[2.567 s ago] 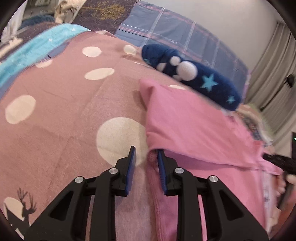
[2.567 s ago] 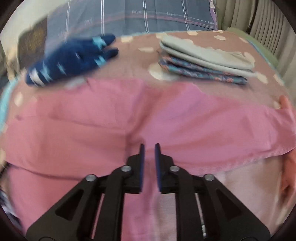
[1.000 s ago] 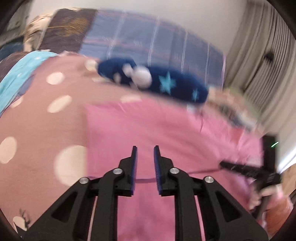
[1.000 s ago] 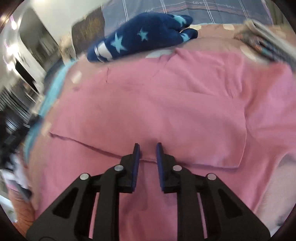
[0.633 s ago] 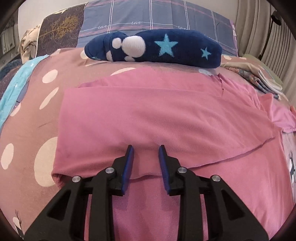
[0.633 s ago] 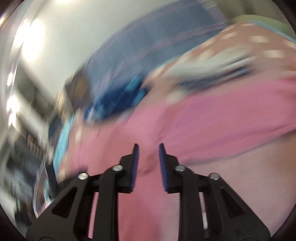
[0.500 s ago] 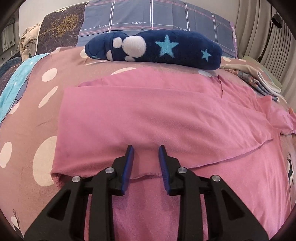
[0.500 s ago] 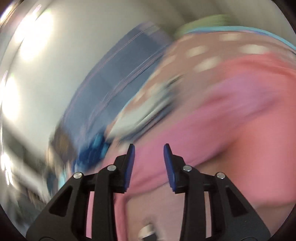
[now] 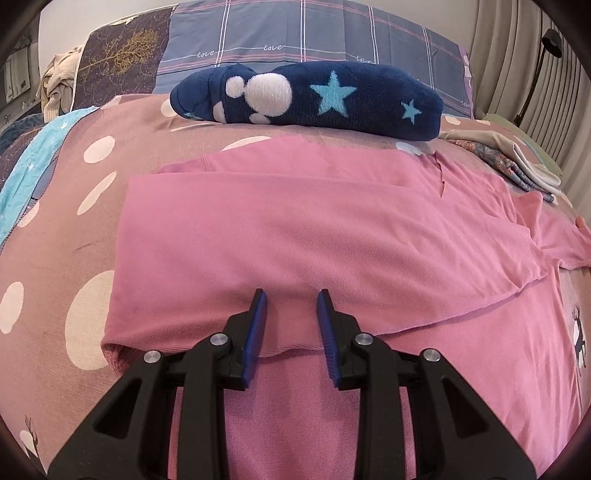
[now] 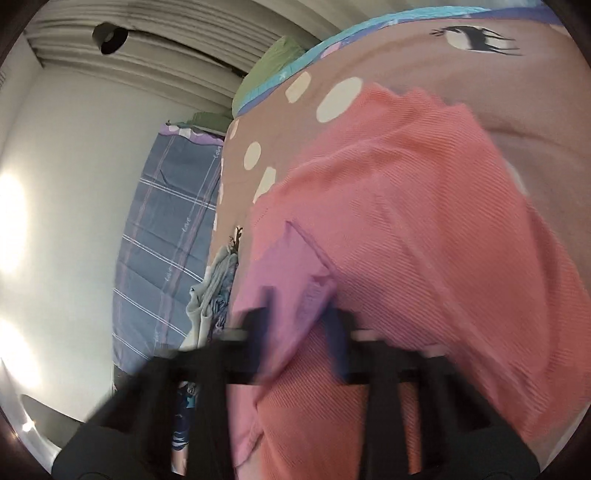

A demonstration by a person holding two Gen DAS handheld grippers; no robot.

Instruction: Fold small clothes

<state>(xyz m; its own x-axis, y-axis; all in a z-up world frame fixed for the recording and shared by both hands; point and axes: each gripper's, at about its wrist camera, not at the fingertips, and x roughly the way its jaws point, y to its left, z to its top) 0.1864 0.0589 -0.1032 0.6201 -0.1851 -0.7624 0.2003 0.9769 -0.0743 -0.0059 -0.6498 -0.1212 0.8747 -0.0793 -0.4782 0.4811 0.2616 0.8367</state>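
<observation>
A pink garment [image 9: 314,229] lies spread on the bed, its far half folded toward me so a doubled edge runs across the front. My left gripper [image 9: 291,321] stands open just over that folded edge near the garment's left end, and the pads do not press on the cloth. In the blurred, rolled right wrist view the same pink garment [image 10: 406,221] fills the picture. My right gripper [image 10: 299,332] is smeared by motion, and a flap of the pink cloth sits between its fingers, gripped there.
A navy plush pillow with stars [image 9: 314,98] lies behind the garment, against a plaid pillow [image 9: 295,33]. Folded clothes [image 9: 517,162] are stacked at the back right. The dotted bedspread [image 9: 55,240] shows bare at the left, beside a turquoise blanket [image 9: 29,173]. Curtains [image 9: 517,55] hang at the right.
The left gripper swung from the garment's left side to its front folded edge, opened a little and then stayed still. The right gripper swept fast to the garment's end, rolled, and closed into the pink cloth.
</observation>
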